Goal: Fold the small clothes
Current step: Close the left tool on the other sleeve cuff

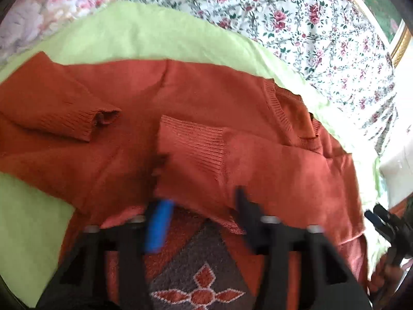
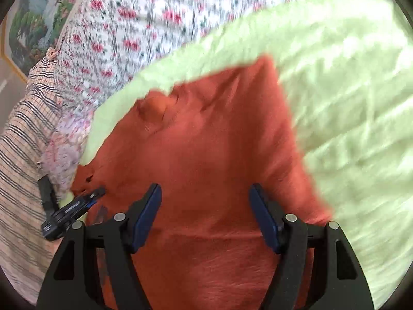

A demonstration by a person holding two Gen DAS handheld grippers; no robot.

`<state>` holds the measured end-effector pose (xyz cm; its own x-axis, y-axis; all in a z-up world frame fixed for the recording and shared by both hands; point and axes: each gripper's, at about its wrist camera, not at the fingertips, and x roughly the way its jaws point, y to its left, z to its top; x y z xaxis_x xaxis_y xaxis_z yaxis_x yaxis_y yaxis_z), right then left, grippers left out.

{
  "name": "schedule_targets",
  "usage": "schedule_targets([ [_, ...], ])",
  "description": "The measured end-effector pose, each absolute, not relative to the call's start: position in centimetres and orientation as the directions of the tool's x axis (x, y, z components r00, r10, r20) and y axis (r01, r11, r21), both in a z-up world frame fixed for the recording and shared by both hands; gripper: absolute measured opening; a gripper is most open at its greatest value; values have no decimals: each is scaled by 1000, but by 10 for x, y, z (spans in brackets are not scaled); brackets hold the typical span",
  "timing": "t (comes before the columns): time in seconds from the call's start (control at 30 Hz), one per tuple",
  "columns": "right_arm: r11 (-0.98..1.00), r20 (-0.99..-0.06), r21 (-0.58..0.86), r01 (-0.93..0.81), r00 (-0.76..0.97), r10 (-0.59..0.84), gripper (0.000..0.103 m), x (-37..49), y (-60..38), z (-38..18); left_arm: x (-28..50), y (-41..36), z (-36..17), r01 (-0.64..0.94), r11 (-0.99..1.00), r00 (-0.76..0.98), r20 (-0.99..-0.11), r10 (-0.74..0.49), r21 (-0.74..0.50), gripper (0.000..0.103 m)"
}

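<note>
You are midway through folding the sweater (image 1: 196, 108): it lies on the green blanket (image 1: 155, 33) spread over the bed (image 1: 309, 25), both sleeves already laid in across the body. Your left hand-held gripper (image 1: 198, 217) hovers at the near hem, jaws spread wide, gripping nothing (one pad is blurred). Your right hand-held gripper (image 2: 205, 217) sits over the sweater's other end, jaws likewise wide apart and empty. The next move, as I judge it, is for each to close on a hem corner, lift evenly, and carry that edge toward the collar (image 1: 289, 113) without dragging the sleeves loose.
</note>
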<state>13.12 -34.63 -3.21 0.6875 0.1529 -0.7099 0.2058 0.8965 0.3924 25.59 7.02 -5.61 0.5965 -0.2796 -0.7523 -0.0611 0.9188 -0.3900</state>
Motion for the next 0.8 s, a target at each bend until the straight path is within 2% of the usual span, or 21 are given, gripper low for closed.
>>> schedule_targets([
  [0.03, 910, -714, 352, 218, 691, 111, 75, 133, -354, -24, 258, 71, -55, -46, 914, 595, -746, -299, -404, 79],
  [0.07, 915, -720, 330, 233, 688, 85, 75, 137, -361, -20, 262, 68, -53, -31, 919, 596, -745, -299, -394, 74],
  [0.1, 915, -726, 316, 253, 685, 61, 75, 142, -370, -16, 265, 63, -50, -8, 933, 605, -744, -283, -361, 61],
  [0.13, 912, -728, 312, 265, 684, 50, 75, 147, -378, -13, 268, 56, -48, 33, 944, 597, -750, -283, -329, 11],
  [0.17, 911, -734, 306, 276, 678, 41, 75, 154, -387, -13, 268, 52, -47, 52, 950, 591, -758, -277, -307, 6],
  [0.27, 911, -752, 290, 294, 658, 27, 75, 168, -402, -13, 256, 62, -40, 40, 959, 652, -720, -239, -282, 6],
  [0.43, 921, -771, 269, 282, 637, 29, 75, 184, -404, -25, 254, 81, -54, -30, 948, 649, -728, -223, -317, 6],
  [0.57, 937, -799, 241, 252, 599, 45, 73, 198, -391, -46, 255, 67, -51, -7, 968, 652, -735, -186, -252, 6],
  [0.6, 944, -804, 221, 247, 593, 33, 65, 200, -388, -50, 255, 64, -51, -1, 971, 654, -735, -180, -238, 6],
  [0.63, 950, -809, 197, 243, 588, 17, 21, 202, -385, -53, 251, 67, -49, 3, 972, 657, -732, -180, -237, 6],
  [0.67, 950, -815, 197, 243, 579, 21, 11, 202, -386, -56, 250, 66, -45, 8, 971, 663, -725, -185, -240, 6],
  [0.73, 932, -781, 258, 252, 623, 48, 10, 193, -396, -45, 249, 62, -36, 45, 962, 684, -694, -225, -268, 6],
  [0.8, 927, -749, 256, 275, 662, 11, 10, 182, -406, -31, 251, 52, -33, 62, 971, 698, -685, -208, -231, 6],
])
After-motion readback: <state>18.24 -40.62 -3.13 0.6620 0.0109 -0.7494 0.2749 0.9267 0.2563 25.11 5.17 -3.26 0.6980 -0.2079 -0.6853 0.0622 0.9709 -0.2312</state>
